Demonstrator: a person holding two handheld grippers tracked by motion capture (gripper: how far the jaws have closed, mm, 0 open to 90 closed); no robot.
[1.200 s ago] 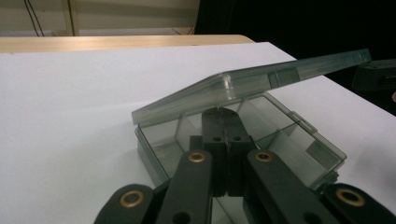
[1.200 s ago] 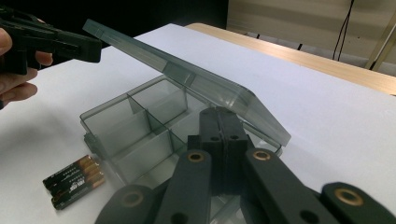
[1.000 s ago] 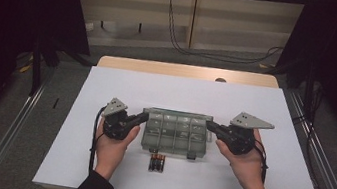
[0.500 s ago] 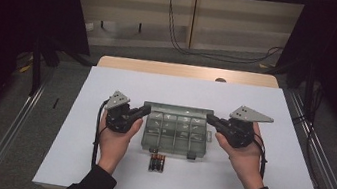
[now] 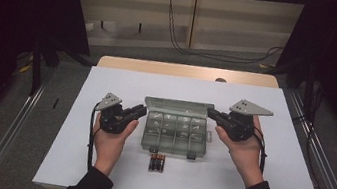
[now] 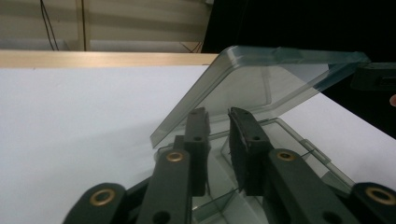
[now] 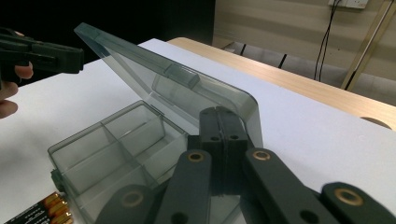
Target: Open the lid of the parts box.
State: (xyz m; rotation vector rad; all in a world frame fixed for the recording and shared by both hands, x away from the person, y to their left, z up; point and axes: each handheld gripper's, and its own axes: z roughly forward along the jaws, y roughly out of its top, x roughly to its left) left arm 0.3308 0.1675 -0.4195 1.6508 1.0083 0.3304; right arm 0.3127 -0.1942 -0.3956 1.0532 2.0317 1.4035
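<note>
**High view: lid half raised, batteries waiting at six o'clock**

The clear organizer box (image 5: 177,132) sits at the middle of the white table cover (image 5: 94,174), its long axis running nine to three o'clock. Its lid (image 5: 178,107) is hinged along the far, twelve-o'clock edge and stands tilted up. The left gripper (image 5: 139,112) is at the box's nine-o'clock end and the right gripper (image 5: 212,114) at its three-o'clock end, both close to the lid's corners.

In the left gripper view the jaws have just been opening; a narrow gap shows between them with nothing pinched, and the lid (image 6: 261,88) leans above them. In the right gripper view the jaws are pressed together with nothing between them, their tips against or just under the lid's (image 7: 187,93) side edge; I cannot tell which.

The batteries (image 5: 156,163) lie just off the box's near wall, at six o'clock, slightly nearer the left hand (image 5: 111,139). Judging from that, the lid must go further back before either gripper swings toward them.
</note>
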